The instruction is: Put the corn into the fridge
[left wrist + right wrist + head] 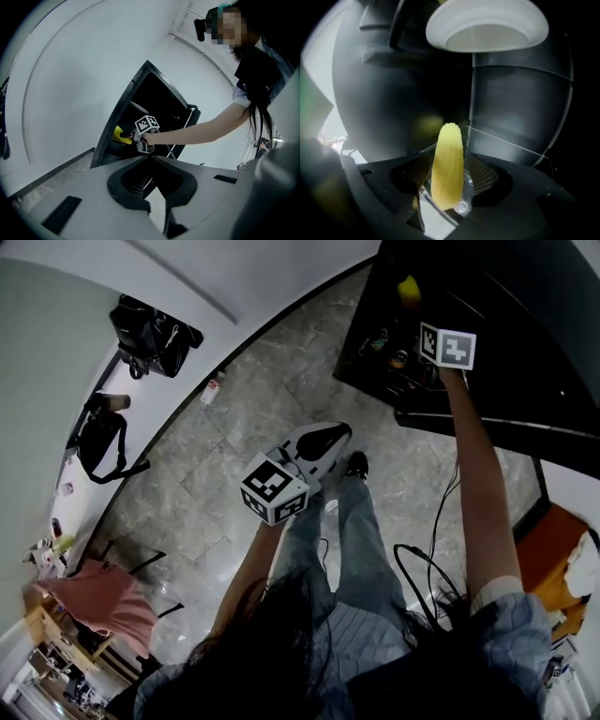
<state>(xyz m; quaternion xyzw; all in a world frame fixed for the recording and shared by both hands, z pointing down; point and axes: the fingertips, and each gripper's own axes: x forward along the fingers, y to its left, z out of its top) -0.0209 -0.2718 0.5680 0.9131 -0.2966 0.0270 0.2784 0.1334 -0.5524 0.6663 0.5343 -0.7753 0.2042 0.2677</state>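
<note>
In the right gripper view, the right gripper (449,182) is clamped on the corn (447,164). The cob stands upright between the pads at lower centre. Around it is the dark inside of the fridge (520,108), with a glass shelf edge (506,140) just behind the cob and a white bowl (487,23) at the top of the frame. The corn looks to be inside the cavity but resting on nothing. What seems left is to set it down, release it, draw the arm out and probably close the door.

The left gripper view adds the outside picture. The left gripper (151,159) at bottom centre has its jaws together with nothing between them. Past it, at centre frame, the person's arm (201,131) reaches into the open black cabinet, with a yellow spot at its end.

The head view alone shows both tools together. The closed, empty one hangs mid-frame over the grey floor (234,427), well apart from the fridge at upper right, where the cob shows as a small yellow patch. The shelf and bowl cannot be made out there.
</note>
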